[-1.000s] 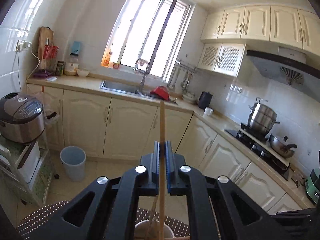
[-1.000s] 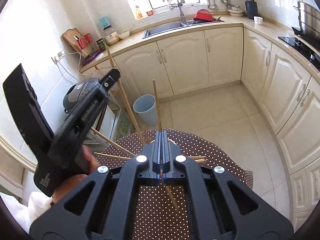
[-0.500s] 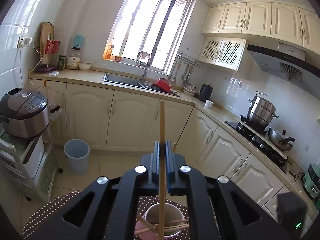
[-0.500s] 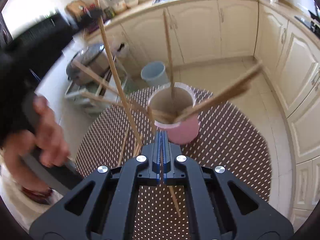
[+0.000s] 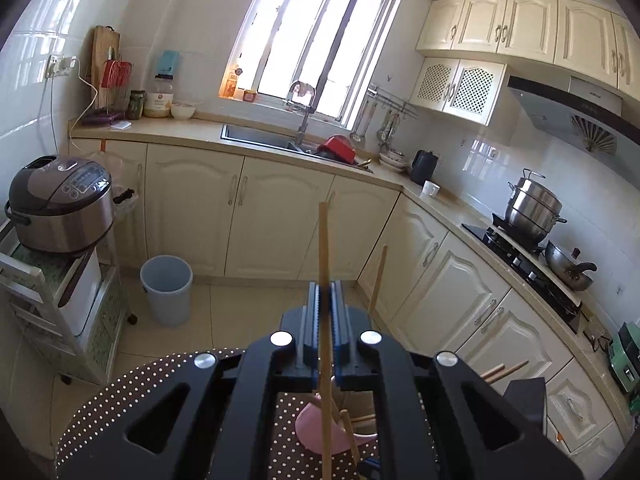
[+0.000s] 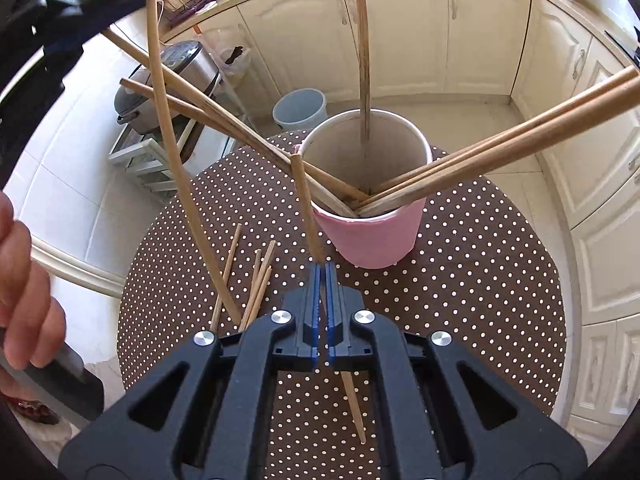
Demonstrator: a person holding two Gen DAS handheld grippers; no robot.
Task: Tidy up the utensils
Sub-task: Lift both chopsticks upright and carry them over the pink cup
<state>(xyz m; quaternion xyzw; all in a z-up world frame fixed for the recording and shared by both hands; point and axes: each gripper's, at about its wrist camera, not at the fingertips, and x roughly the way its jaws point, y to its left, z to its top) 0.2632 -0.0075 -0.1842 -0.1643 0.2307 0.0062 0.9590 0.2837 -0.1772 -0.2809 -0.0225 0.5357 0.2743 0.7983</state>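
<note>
Both grippers are clamped on a chopstick each: left gripper (image 5: 325, 292), right gripper (image 6: 322, 276) just beside the pink cup (image 6: 370, 236), mid polka-dot table (image 6: 480, 280). Loose chopsticks (image 6: 256, 280) lie left; cabinets (image 6: 404, 36) beyond.

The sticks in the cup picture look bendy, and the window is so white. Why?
Right wrist view: the fisheye lens bows the chopsticks toward the edges; near the cup they look straighter, and everything is sharp. Left wrist view: daylight washes out the window, and cabinets curve too.

no legible text, labels too blurred
</note>
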